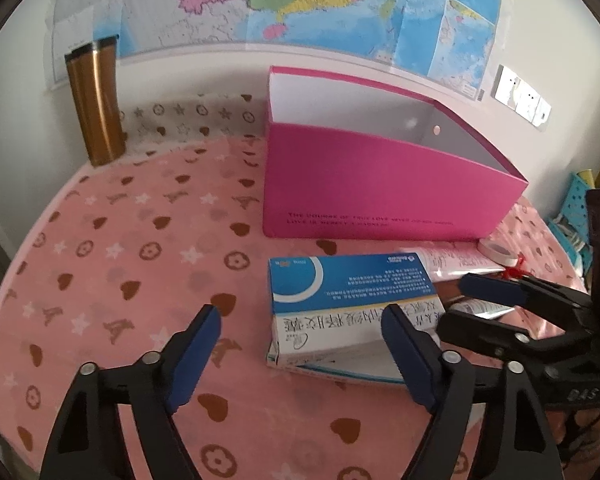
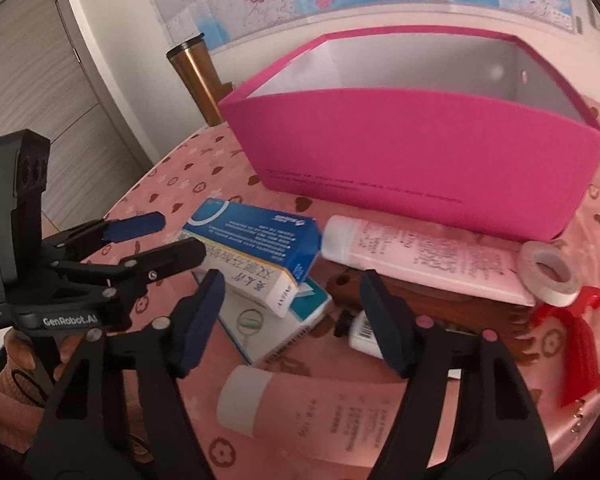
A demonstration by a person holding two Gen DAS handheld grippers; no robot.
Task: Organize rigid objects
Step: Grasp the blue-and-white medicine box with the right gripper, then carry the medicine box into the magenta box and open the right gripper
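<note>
1. Here, on a pink cloth [image 1: 112, 248] printed with hearts and stars, an open magenta box [image 1: 380, 184] stands upper centre in both views, its inside empty as far as can be seen.
2. Left gripper [image 1: 300, 344]: jaws spread, nothing pinched; the blue-and-white carton [image 1: 340, 300] lies just ahead, toward its right-hand finger.
3. Right gripper [image 2: 292, 320]: jaws apart, gripping nothing, hanging over the clutter (carton stacked on a second white carton [image 2: 276, 332]).
4. Pink tube [image 2: 420, 260] lies along the box's front wall; tape roll [image 2: 548, 272] at its right end, red tassel [image 2: 572, 344] below.
5. Another pink tube [image 2: 320, 412] lies at lower centre.
6. Copper tumbler [image 1: 96, 104] stands upper left, well apart from the pile.
</note>
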